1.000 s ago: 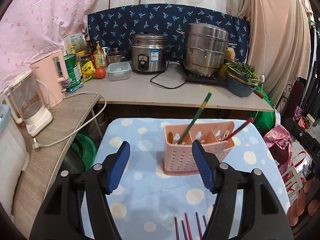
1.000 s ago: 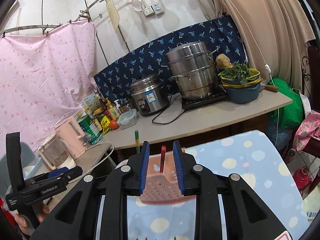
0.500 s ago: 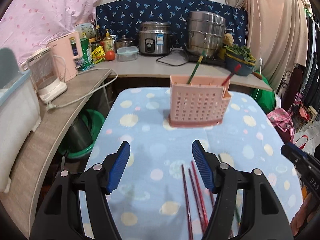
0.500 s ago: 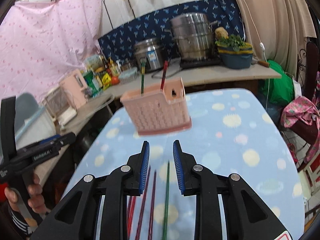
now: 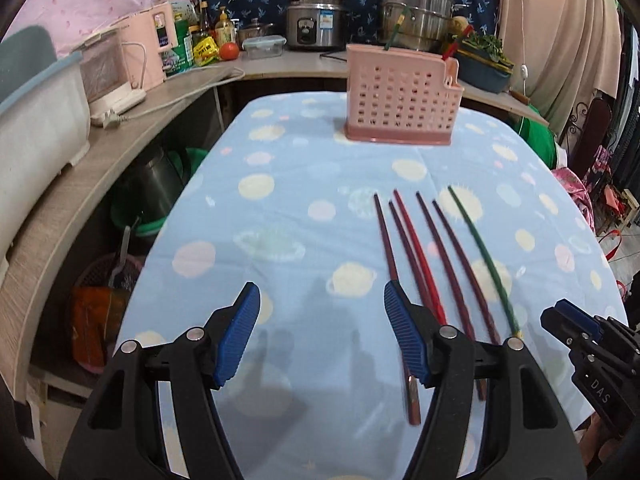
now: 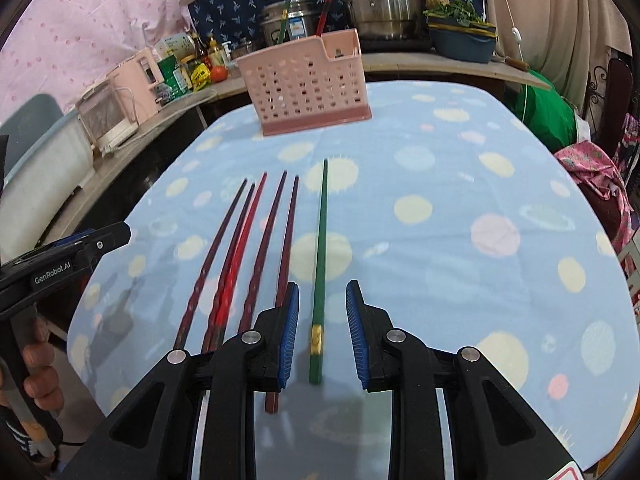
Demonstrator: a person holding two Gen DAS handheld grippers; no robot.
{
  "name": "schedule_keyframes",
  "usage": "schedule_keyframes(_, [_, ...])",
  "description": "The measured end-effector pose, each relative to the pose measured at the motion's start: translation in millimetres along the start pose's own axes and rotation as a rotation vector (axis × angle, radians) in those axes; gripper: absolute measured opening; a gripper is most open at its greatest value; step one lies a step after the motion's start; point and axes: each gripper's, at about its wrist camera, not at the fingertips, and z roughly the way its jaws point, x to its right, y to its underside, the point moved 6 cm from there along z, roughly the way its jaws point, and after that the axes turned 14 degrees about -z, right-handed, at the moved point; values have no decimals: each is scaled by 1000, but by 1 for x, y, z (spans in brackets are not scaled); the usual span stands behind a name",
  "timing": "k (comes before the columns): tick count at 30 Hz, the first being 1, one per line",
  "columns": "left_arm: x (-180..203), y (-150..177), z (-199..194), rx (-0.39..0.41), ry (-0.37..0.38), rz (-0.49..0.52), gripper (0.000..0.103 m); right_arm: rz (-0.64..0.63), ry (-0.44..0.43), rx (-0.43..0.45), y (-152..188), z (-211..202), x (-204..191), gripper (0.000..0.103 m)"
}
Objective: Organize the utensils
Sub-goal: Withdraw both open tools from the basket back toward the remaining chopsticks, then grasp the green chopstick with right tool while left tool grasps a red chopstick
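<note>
A pink perforated utensil holder (image 5: pixel 402 102) stands at the far end of the blue dotted tablecloth (image 5: pixel 280 208), with a green and a red chopstick standing in it; it also shows in the right wrist view (image 6: pixel 306 86). Several dark red chopsticks (image 6: pixel 256 248) and one green chopstick (image 6: pixel 320 256) lie side by side on the cloth. My right gripper (image 6: pixel 320 332) is open, its pads either side of the green chopstick's near end. My left gripper (image 5: pixel 320 336) is open and empty, left of the chopsticks (image 5: pixel 424 256).
A counter runs behind and along the left with a pink kettle (image 5: pixel 148 50), a rice cooker (image 5: pixel 316 26), a steel steamer pot (image 5: pixel 416 8) and a blue bowl of greens (image 5: pixel 484 64). Bins and baskets sit under the counter at left. The table drops off on the right.
Both grippers have pulled back from the holder and lowered toward the near end of the table. The loose chopsticks have come into full view. The right gripper has opened wider around the green chopstick.
</note>
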Motion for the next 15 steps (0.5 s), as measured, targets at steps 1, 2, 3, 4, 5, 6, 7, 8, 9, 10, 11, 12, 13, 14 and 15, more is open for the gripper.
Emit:
schedule_keyframes(1, [-1,5,0,-2,-6,5,61,-1,1,-5,3,1,-1,25])
schedule_keyframes(2, [-1,11,1,-6,-9,12,61,-4,-1,-10,6,3,-4,25])
schedule_keyframes(3, [-1,15,1,-11,-10,15,61,-7,-1,-14,8,4,-5,25])
schedule_keyframes(4, [-1,20,2,-18,-7,14,61,-10,2,-16,10,6,-6,25])
schedule_keyframes(5, [-2,24,2,-26,-2,11,61,-11,5,-19,12,7,-7,25])
schedule_keyframes(6, [-2,28,3,-33,3,7,61,-9,5,-21,14,8,-7,25])
schedule_keyframes(7, [-3,31,3,-38,5,4,61,-6,5,-24,15,10,-8,25])
schedule_keyframes(8, [-3,34,4,-45,9,1,61,-3,3,-28,17,12,-8,25])
schedule_keyframes(9, [-4,37,5,-51,11,0,61,-1,5,-32,19,14,-8,24])
schedule_keyframes(10, [-5,39,5,-57,11,-1,61,-2,6,-36,20,15,-8,23])
schedule_keyframes(11, [-4,41,7,-63,10,-2,61,-4,8,-40,22,17,-8,23])
schedule_keyframes(12, [-5,43,8,-68,10,-4,61,-5,9,-42,23,18,-9,23])
schedule_keyframes(13, [-6,44,9,-72,10,-6,61,-3,8,-44,24,19,-9,22])
schedule_keyframes(14, [-6,45,9,-75,12,-8,61,-2,7,-45,25,20,-10,21])
schedule_keyframes(15, [-6,46,9,-77,14,-10,61,-2,8,-46,26,20,-10,21])
